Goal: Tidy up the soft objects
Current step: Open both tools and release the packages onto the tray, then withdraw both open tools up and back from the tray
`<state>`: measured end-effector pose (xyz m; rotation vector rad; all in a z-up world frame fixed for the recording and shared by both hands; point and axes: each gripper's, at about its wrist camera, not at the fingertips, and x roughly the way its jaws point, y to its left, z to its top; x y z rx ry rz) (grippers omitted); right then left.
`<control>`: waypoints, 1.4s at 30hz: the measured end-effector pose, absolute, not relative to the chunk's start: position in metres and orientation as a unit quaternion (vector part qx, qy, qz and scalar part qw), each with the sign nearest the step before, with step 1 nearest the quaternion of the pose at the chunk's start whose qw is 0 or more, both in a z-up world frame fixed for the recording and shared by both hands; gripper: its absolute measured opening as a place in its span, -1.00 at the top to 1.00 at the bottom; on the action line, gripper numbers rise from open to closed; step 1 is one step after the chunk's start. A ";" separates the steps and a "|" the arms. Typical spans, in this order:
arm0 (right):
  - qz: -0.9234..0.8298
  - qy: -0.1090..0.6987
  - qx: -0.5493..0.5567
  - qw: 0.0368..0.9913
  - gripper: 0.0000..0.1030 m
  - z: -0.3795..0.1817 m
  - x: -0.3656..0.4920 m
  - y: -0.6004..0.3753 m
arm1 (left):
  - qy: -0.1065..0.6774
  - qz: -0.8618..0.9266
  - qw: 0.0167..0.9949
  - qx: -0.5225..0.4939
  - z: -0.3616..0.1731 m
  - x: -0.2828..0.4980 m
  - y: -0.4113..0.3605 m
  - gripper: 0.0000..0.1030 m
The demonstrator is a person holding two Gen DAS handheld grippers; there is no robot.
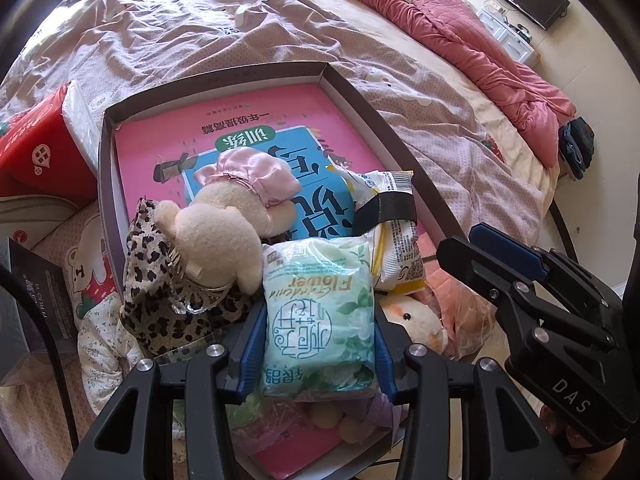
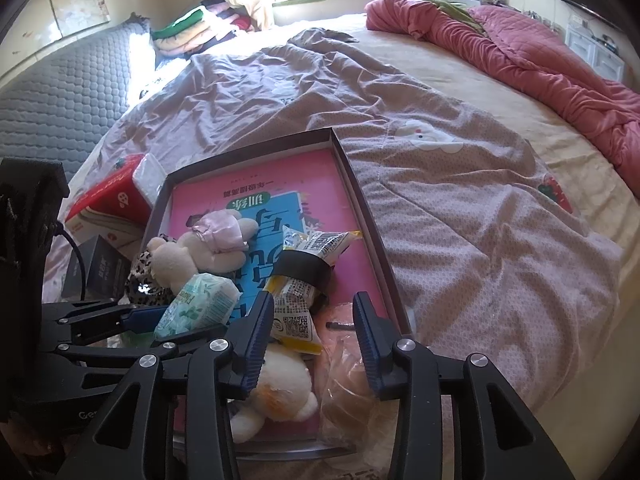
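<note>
Soft objects, tray lot: I am logging a pale green tissue pack (image 1: pixel 320 316) gripped between the blue pads of my left tongs (image 1: pixel 316 344), hanging over the near end of a shallow grey tray (image 1: pixel 400 120) that is sitting on the bed (image 2: pixel 460 208). Lying in the tray on a pink book (image 1: pixel 248 120) are a cream plush with a pink satin cap (image 1: pixel 240 204), a leopard-print cloth piece (image 1: pixel 160 312), a yellow-and-white snack packet wrapped with a black band (image 2: pixel 304 272), a white-and-orange plush (image 2: pixel 276 392) and a clear bag (image 2: pixel 352 384) holding something pinkish. My right tongs (image 2: pixel 316 340) are standing parted and holding nothing, hovering above the white-and-orange plush and the clear bag. Risks, as I am judging them: the tissue pack is squashy and slick, so it may be slipping out if the squeeze eases; the two tongs are working close together and may be knocking each other; a grab at the plush may be catching the clear bag or the snack packet as well; the heap is crowding the near end, so anything set on top may be sliding over the low rim onto the quilt.
</note>
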<state>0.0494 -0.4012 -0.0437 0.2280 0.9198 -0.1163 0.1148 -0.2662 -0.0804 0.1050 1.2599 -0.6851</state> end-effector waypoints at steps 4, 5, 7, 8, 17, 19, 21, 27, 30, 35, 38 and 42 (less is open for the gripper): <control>-0.059 0.442 0.107 0.889 0.18 -0.042 0.048 -0.401 | 0.574 -0.314 0.755 0.053 -0.078 0.113 -0.267 0.07; -0.060 0.441 0.107 0.889 0.18 -0.042 0.048 -0.401 | 0.573 -0.313 0.755 0.056 -0.078 0.112 -0.267 0.07; -0.061 0.441 0.107 0.889 0.18 -0.041 0.047 -0.402 | 0.572 -0.314 0.755 0.060 -0.076 0.110 -0.267 0.05; -0.063 0.441 0.106 0.889 0.18 -0.040 0.046 -0.402 | 0.572 -0.313 0.756 0.063 -0.076 0.110 -0.266 0.04; -0.067 0.439 0.104 0.890 0.17 -0.036 0.044 -0.401 | 0.569 -0.313 0.758 0.062 -0.070 0.105 -0.261 -0.05; -0.067 0.438 0.104 0.891 0.17 -0.035 0.043 -0.400 | 0.568 -0.313 0.759 0.059 -0.069 0.105 -0.259 -0.11; -0.067 0.440 0.101 0.890 0.17 -0.034 0.043 -0.400 | 0.569 -0.315 0.758 0.056 -0.067 0.103 -0.257 -0.14; -0.068 0.439 0.100 0.890 0.15 -0.032 0.042 -0.398 | 0.563 -0.314 0.763 0.053 -0.061 0.100 -0.252 -0.23; -0.067 0.439 0.099 0.890 0.14 -0.031 0.041 -0.397 | 0.559 -0.314 0.765 0.054 -0.058 0.097 -0.250 -0.26; -0.068 0.436 0.098 0.892 -0.08 -0.030 0.040 -0.396 | 0.554 -0.313 0.770 0.055 -0.051 0.094 -0.248 -0.26; -0.070 0.434 0.099 0.893 -0.09 -0.027 0.037 -0.396 | 0.548 -0.313 0.773 0.056 -0.045 0.091 -0.247 -0.27; -0.070 0.433 0.098 0.893 -0.10 -0.024 0.035 -0.395 | 0.541 -0.313 0.779 0.055 -0.037 0.088 -0.244 -0.33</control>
